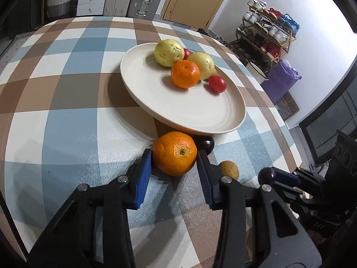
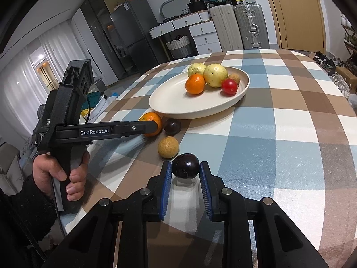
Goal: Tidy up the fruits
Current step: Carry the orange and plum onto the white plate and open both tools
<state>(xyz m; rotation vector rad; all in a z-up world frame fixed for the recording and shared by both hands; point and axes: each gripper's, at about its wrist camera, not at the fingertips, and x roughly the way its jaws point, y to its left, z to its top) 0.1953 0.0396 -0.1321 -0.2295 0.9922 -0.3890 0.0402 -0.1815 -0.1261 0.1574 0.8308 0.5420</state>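
My left gripper (image 1: 174,155) is shut on an orange (image 1: 175,153) that sits on the checked tablecloth just in front of the cream plate (image 1: 156,102); both blue pads touch its sides. My right gripper (image 2: 186,167) is shut on a dark plum (image 2: 185,166), held just above the cloth. On the plate (image 2: 169,105) lie two yellow-green guavas (image 1: 168,52), another orange (image 1: 185,74) and a red fruit (image 1: 217,84). Loose on the cloth between the grippers are a second dark plum (image 2: 172,126) and a tan round fruit (image 2: 168,147).
A person's hand (image 2: 60,174) grips the left tool's handle at the table's left edge. The table's rim curves close on the right in the left wrist view, with a shoe rack (image 1: 267,35) beyond. Suitcases (image 2: 236,26) and drawers stand behind the table.
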